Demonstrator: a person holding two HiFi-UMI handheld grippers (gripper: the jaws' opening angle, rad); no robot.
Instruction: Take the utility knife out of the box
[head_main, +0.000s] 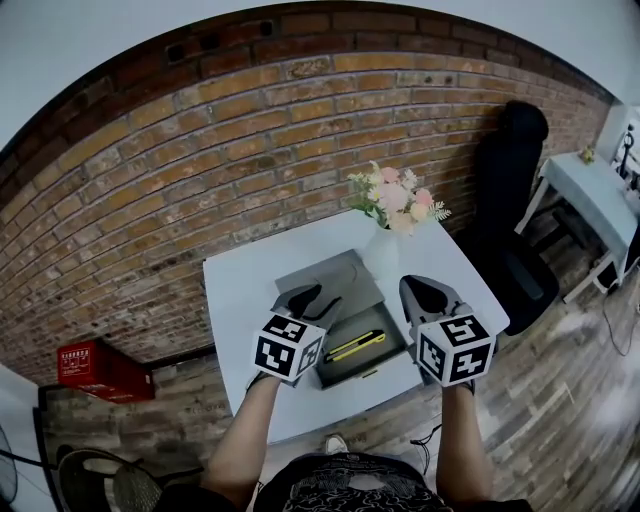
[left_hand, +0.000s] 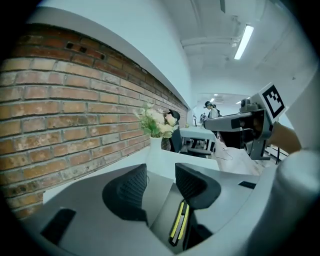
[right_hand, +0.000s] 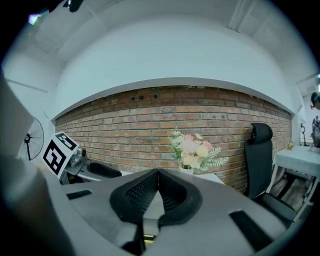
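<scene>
- The yellow-and-black utility knife (head_main: 355, 346) lay inside the open grey box (head_main: 330, 272) on the white tabletop (head_main: 235, 300).
- We held our left hand-held gripper (head_main: 310, 298) at the box's left side, jaws wide and empty.
- Our right hand-held gripper (head_main: 425, 295), at the box's right side, was closed on nothing.

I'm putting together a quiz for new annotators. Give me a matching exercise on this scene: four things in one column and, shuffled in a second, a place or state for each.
Column one
1. knife
2. vase
3. left hand-held gripper
4. right hand-held gripper

Column two
a. jaws together, nothing between them
b. lying in the open box
c. jaws apart, gripping nothing
d. standing on the table, behind the box

Pairs: 1-b, 2-d, 3-c, 4-a
</scene>
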